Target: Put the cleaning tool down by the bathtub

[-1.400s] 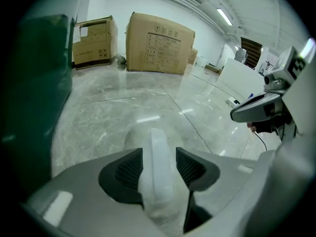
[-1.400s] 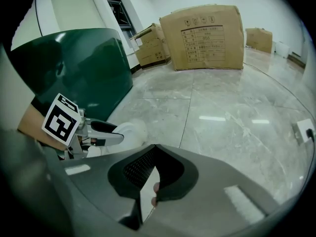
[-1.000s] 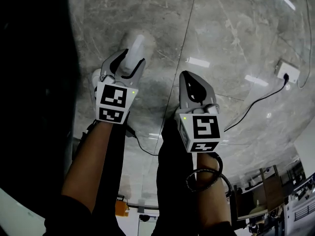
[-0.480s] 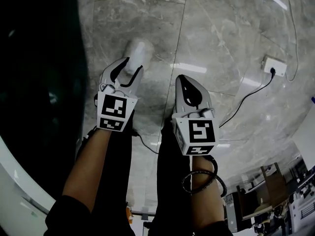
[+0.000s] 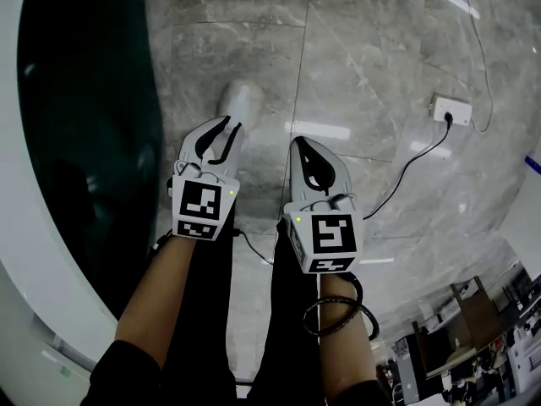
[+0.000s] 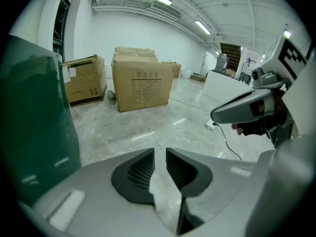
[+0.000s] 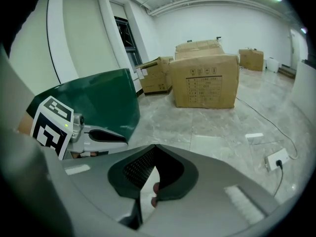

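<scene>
On floor (image 5: 380, 57), cleaning tool (image 5: 239, 101) lengthwise away

Grey hand-held grippers (image 5: 229, 126) (image 5: 298, 145), black trousers (image 5: 207, 299).

White tool beside the green tub

The cleaning tool (image 5: 239, 100) is showing as a small white, rounded shape, too blurred for any detail. It is seemingly resting on the grey marble floor (image 5: 363, 74), near the bathtub (image 5: 84, 125) but not touching it. The bathtub is curving along the left, its wall dark green, its rim white
</scene>
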`<state>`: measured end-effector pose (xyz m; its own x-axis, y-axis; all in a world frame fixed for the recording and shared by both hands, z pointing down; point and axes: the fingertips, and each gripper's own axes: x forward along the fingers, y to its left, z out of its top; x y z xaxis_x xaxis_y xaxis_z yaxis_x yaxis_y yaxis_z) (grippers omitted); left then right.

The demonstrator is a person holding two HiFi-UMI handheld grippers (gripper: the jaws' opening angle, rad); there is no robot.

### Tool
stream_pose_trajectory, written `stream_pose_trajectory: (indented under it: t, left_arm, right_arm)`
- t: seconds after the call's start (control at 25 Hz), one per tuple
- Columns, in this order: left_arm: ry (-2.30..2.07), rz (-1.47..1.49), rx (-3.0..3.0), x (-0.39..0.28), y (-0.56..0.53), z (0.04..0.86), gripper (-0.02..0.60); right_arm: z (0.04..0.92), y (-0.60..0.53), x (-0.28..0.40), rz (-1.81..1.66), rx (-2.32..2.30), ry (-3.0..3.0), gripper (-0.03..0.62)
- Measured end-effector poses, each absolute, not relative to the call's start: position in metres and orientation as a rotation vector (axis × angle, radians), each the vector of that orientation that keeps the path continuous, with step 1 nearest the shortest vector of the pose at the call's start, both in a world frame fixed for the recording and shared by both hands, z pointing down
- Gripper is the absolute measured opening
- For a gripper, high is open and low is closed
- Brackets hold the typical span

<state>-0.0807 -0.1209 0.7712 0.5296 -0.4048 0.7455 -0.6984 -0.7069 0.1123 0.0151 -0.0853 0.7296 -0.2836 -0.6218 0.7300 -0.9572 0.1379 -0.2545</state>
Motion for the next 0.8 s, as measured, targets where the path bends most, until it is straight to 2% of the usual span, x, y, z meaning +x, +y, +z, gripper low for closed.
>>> stream_pose_trajectory:
  t: [0.8]
  left_arm:
    - [-0.920, 0.960, 2.454, -0.077, -0.126, 0.647, 0.002]
  right_arm:
    - [0.600, -0.097, 0.020, 0.884, 1.628, -2.029, 0.023]
